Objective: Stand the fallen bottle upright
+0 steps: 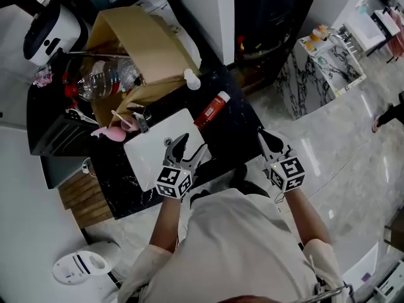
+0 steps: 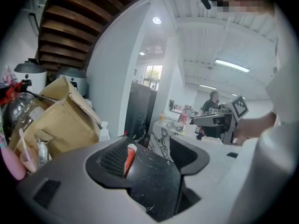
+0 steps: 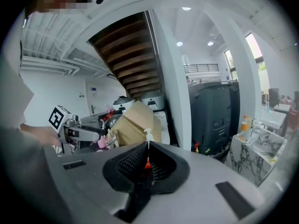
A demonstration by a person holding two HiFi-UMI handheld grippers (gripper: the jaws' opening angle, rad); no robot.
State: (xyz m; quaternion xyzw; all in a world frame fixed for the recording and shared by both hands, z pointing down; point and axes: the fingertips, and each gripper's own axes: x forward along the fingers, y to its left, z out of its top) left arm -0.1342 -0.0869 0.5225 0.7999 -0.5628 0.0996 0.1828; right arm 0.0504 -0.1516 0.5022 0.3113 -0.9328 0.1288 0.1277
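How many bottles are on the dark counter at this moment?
3: a red bottle lying flat in the open, a small white bottle upright beside the cardboard box, and a clear bottle on its side among clutter at that box. Others may be hidden there.

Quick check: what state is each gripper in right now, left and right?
Left gripper: open, nothing between its jaws.
Right gripper: closed, holding nothing.

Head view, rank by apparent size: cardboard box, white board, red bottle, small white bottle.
1. cardboard box
2. white board, partly covered by a hand-held gripper
3. red bottle, lying on its side
4. small white bottle
No near ties.
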